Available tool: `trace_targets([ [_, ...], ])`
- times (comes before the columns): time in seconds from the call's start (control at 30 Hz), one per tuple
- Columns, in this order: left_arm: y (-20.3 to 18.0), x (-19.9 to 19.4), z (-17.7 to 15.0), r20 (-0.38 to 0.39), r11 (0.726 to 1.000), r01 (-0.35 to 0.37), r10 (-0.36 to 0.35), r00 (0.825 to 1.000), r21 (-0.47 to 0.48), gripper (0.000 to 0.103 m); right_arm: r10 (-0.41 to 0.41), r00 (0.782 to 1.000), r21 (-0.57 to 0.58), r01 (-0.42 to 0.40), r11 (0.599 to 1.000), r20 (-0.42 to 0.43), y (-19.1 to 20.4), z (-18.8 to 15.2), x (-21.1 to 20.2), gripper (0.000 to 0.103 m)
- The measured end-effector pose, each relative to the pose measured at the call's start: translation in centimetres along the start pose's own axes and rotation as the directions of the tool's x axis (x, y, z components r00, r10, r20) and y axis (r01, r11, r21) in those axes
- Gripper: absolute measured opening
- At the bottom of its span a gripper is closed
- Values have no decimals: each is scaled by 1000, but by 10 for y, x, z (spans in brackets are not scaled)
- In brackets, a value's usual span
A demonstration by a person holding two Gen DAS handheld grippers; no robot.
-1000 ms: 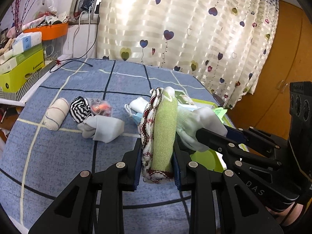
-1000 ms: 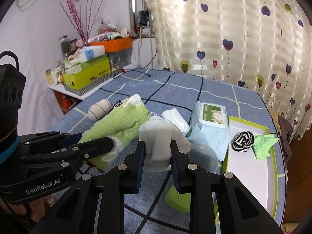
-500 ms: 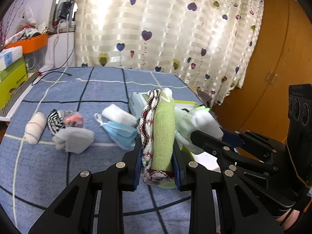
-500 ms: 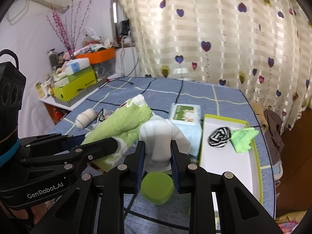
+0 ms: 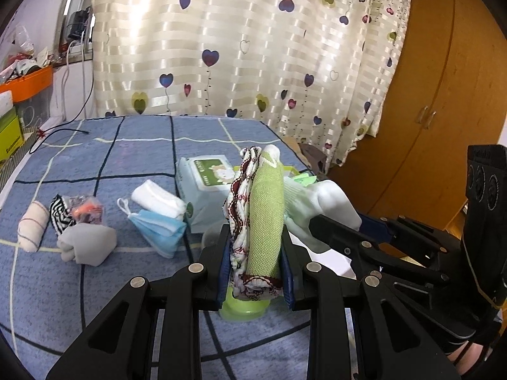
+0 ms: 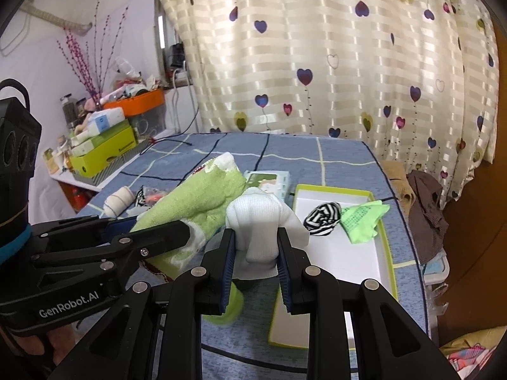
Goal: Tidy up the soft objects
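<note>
Carrying step: your left gripper (image 5: 255, 264) clamps the green towel roll (image 5: 265, 221), your right gripper (image 6: 256, 261) the white sock (image 6: 263, 221). Next, lower both into the green-rimmed tray (image 6: 388, 253).

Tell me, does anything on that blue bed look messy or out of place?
Mostly loose clutter. A light blue face mask lies crumpled, one ear loop sprawled, beside a white rolled cloth. In the green-rimmed white tray, a bright green cloth droops over the rim. Nothing looks spilled or damaged.
</note>
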State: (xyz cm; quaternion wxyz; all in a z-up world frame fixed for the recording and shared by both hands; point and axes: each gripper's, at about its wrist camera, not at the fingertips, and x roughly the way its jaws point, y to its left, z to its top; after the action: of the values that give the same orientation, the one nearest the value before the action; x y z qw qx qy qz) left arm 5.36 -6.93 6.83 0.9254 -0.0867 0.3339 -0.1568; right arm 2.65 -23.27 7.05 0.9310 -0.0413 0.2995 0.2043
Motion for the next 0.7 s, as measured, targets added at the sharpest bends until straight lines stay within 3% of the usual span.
trace_targets([
  [0.7,-39,18,4,-34,997,66,-65,997,41,28,-55,998,75,54,996,22,-40,-14,-23,24],
])
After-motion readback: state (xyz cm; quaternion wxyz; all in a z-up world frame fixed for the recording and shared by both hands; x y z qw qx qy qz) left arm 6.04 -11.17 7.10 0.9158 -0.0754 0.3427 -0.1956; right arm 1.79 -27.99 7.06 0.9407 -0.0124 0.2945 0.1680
